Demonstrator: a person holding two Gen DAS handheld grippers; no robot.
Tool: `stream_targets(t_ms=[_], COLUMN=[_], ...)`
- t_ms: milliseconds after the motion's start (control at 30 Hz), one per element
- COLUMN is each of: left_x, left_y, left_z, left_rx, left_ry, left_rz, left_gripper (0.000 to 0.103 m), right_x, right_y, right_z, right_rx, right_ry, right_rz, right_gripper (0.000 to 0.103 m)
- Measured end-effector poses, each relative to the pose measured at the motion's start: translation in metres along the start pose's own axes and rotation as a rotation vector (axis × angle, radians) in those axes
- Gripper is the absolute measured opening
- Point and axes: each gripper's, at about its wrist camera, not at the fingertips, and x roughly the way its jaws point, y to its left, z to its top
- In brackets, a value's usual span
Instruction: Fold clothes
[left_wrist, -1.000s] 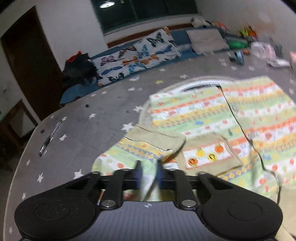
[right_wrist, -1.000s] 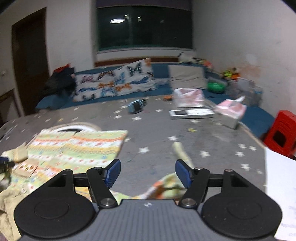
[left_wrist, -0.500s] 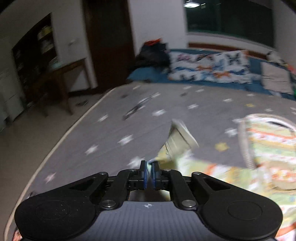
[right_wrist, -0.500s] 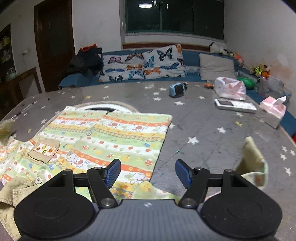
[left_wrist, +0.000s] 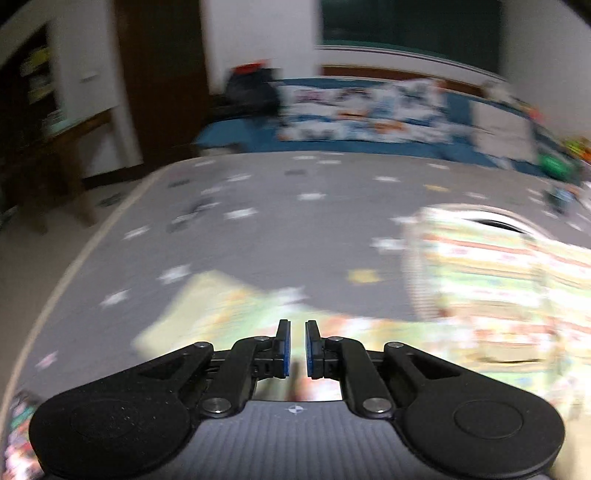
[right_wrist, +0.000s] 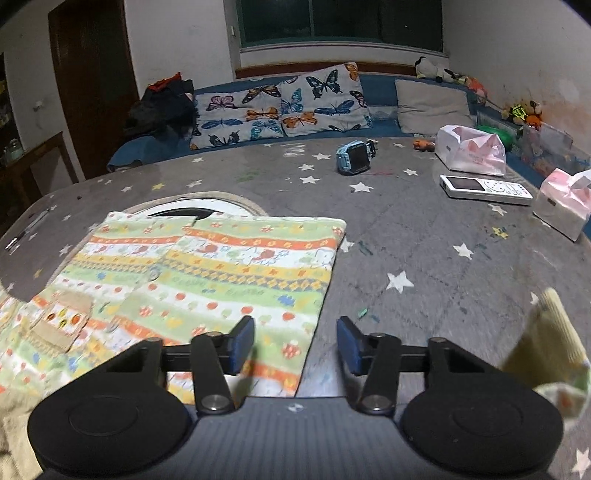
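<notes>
A striped, patterned child's jacket (right_wrist: 207, 273) lies flat on the grey star-print table (right_wrist: 424, 236), with a tan pocket (right_wrist: 59, 325) at its left. Its right sleeve with a tan cuff (right_wrist: 550, 332) lies out to the right. My right gripper (right_wrist: 295, 343) is open and empty just above the jacket's lower right edge. In the blurred left wrist view the jacket (left_wrist: 491, 284) is at the right and its left sleeve (left_wrist: 221, 314) stretches across in front. My left gripper (left_wrist: 297, 347) has its jaws slightly apart over that sleeve; nothing shows between them.
On the table's far right are a blue toy watch (right_wrist: 354, 158), a white remote (right_wrist: 484, 188), a pink-white bag (right_wrist: 472, 155) and a tissue pack (right_wrist: 565, 203). A pen (right_wrist: 26, 232) lies at the left edge. A sofa with butterfly cushions (right_wrist: 280, 107) stands behind.
My left gripper pulled the left sleeve outward to the left, then parted its jaws. My right gripper stayed open and moved left, toward the jacket's edge.
</notes>
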Motion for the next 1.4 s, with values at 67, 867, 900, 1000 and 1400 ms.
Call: stream_targets(t_ms=[67,867,900,1000,1400], left_x=[0.009,0.095,0.099,0.107,0.141], left_y=[-0.029,-0.105,-0.106,-0.108,-0.121], left_z=[0.008,0.053,0.056,0.066,0.076], left_rx=[0.058,0.193,0.187,0.181,0.252], left_ry=[0.006,0.051,0.044,0.008,-0.03], left_rz=[-0.071,-0.119,-0.109,-0.079,-0.072], left_gripper=[0.01,0.019,0.028,0.047,0.002], right_x=[0.008,0.042,0.044,0.051,0.077], right_y=[-0.003,0.006,0.002,-0.007,-0.013], right_z=[0.004,0.038,0.04,0.046,0.058], right_rx=[0.014,-0.045,-0.036,-0.006,0.044], right_ry=[0.004,-0.005,-0.003,0.002,0.024], right_rz=[-0.001,-0.071,-0.077,-0.076,0.002], right_gripper=[0.041,0.036,0.036,0.036,0.009])
